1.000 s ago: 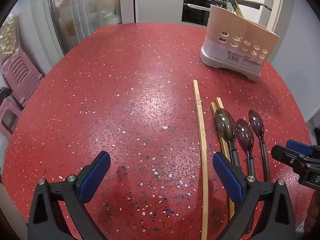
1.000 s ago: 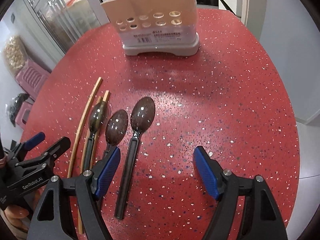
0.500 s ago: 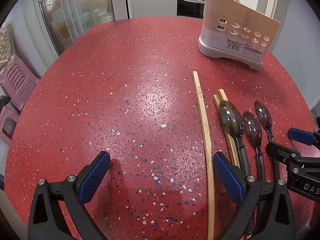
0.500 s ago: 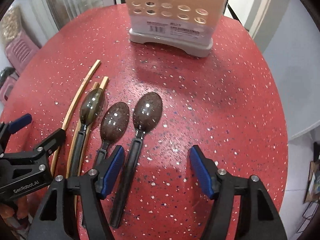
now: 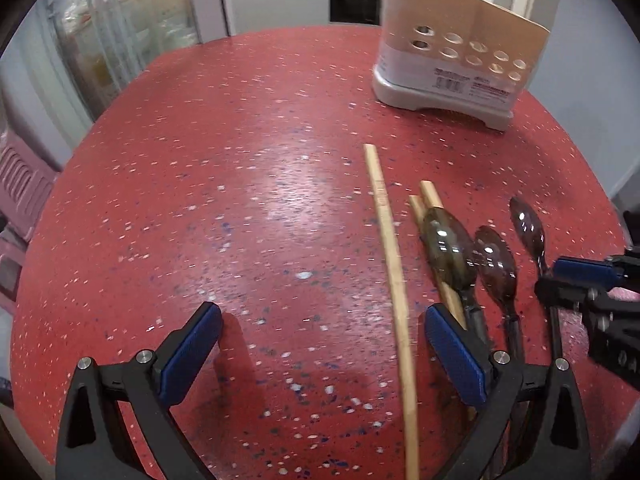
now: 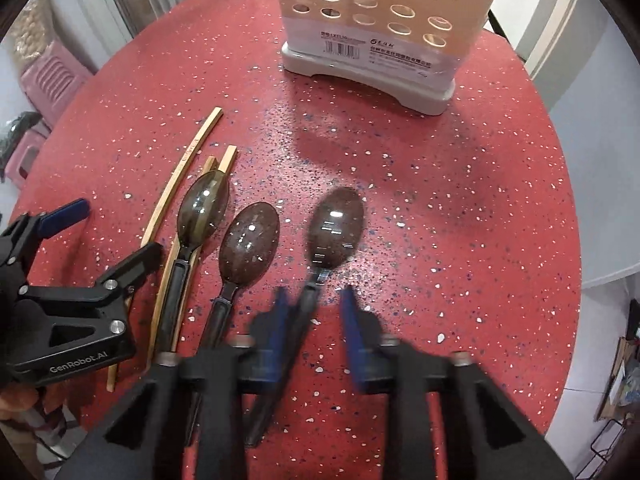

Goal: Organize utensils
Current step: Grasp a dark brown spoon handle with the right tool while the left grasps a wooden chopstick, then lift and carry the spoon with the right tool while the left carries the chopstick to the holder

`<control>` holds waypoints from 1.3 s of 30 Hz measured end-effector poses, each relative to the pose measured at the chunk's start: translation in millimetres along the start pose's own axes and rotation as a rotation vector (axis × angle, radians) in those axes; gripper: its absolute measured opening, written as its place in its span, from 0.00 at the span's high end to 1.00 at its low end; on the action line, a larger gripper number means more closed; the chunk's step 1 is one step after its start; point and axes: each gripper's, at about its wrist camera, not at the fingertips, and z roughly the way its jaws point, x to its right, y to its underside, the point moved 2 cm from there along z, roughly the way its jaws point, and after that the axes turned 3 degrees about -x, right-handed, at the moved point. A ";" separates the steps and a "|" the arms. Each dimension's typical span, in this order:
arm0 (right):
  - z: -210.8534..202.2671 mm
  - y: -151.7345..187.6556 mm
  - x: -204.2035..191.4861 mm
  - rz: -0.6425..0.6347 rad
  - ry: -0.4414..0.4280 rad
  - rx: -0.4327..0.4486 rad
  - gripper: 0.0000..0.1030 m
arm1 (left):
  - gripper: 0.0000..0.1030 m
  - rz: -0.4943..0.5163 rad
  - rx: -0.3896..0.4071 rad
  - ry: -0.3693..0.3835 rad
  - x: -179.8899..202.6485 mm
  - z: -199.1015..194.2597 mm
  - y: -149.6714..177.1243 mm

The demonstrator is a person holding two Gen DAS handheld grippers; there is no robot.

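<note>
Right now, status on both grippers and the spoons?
Right gripper closing around the rightmost spoon's handle. Left gripper open, over a chopstick. Two more spoons on the table. Path to the holder clear.

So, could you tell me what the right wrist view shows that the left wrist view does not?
Only the right wrist view shows the right gripper closing, its blurred jaws around the rightmost spoon handle.

Only the left wrist view shows the left gripper wide open around one long chopstick.

Both show three spoons, the chopsticks, the utensil holder and the red table.

Right gripper (image 6: 314, 322) fingers closing; left gripper (image 5: 320, 354) fingers spread.
</note>
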 end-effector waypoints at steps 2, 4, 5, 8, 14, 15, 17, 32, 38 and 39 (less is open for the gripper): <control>-0.9 1.2 3.6 -0.001 -0.017 0.004 0.86 | 0.00 0.026 -0.014 0.019 5.3 0.5 -4.8; -2.0 4.4 8.8 -0.003 -0.034 0.016 0.87 | 0.00 0.044 -0.025 0.027 8.4 2.4 -10.1; -2.2 5.0 10.6 -0.001 -0.044 0.025 0.87 | 0.00 0.053 -0.035 0.032 10.6 4.1 -13.8; -4.9 11.5 18.4 0.018 -0.089 0.041 0.88 | 0.00 0.076 -0.053 0.042 14.5 5.9 -20.3; -9.2 18.4 37.4 0.051 -0.161 0.073 0.98 | 0.07 0.111 -0.094 0.062 19.4 9.0 -33.8; -10.2 20.3 41.2 0.053 -0.170 0.078 0.98 | 0.14 0.117 -0.095 0.061 20.8 8.2 -34.3; -9.7 22.2 47.8 0.053 -0.172 0.077 0.98 | 0.27 0.127 -0.096 0.066 23.9 6.8 -38.4; 0.7 5.1 42.1 0.006 -0.123 -0.010 0.65 | 0.61 0.133 -0.056 0.056 31.2 -1.6 -26.1; 1.6 1.0 27.6 -0.056 -0.032 -0.011 0.88 | 0.69 0.105 -0.029 0.083 30.7 -9.9 -11.5; 1.5 1.5 30.6 -0.048 -0.057 -0.004 0.88 | 0.69 0.094 -0.021 0.087 29.5 -11.3 -10.2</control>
